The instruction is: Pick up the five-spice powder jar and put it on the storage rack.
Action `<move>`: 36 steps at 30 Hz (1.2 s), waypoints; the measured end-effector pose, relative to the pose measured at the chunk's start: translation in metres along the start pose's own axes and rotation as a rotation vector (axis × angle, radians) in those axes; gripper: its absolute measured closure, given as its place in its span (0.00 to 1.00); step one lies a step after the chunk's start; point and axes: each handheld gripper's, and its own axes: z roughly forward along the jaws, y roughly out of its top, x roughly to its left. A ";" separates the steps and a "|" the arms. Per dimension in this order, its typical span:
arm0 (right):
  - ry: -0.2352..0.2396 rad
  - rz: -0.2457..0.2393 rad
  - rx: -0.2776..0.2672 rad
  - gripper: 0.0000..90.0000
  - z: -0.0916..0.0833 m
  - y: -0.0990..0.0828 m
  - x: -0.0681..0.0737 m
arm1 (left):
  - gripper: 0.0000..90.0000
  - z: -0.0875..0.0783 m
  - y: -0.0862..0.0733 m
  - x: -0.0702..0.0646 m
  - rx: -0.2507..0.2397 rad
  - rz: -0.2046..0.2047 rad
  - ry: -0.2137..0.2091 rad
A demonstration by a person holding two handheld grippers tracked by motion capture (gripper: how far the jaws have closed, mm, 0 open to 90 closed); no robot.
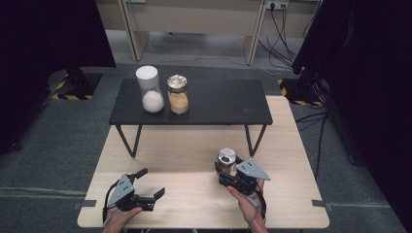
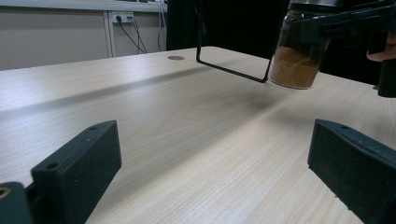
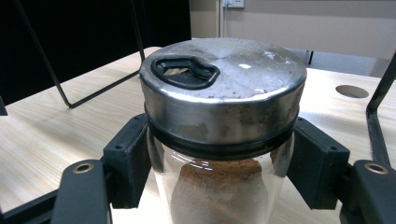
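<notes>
Right gripper (image 1: 228, 171) clamps spice jar (image 1: 226, 160) below its steel lid, in front of black shelf (image 1: 218, 104). Left gripper (image 1: 148, 183) released, jaws wide, holding nothing, farther from that shelf.

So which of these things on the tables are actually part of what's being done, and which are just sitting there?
In use:
- jar of brown powder, clamped in the right gripper
- left gripper, jaws open, holding nothing

Just sitting there:
- white-lidded jar of white powder
- jar of yellow powder
- black shelf under both
</notes>
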 end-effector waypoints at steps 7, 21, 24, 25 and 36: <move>0.010 -0.007 0.002 0.34 -0.002 0.004 0.002 | 0.02 0.000 0.000 0.000 0.001 -0.001 0.000; 0.057 -0.044 -0.007 0.34 -0.009 0.018 0.014 | 0.02 0.000 0.000 0.000 0.002 -0.003 0.001; 0.070 -0.044 -0.005 0.34 -0.010 0.021 0.015 | 0.02 0.000 -0.001 0.000 0.003 -0.003 0.001; 0.075 -0.044 -0.002 0.34 -0.010 0.022 0.015 | 0.02 0.000 0.000 0.000 0.002 -0.003 0.002; 0.098 -0.051 -0.005 0.34 -0.012 0.031 0.017 | 0.02 0.000 -0.001 0.000 0.003 -0.004 0.001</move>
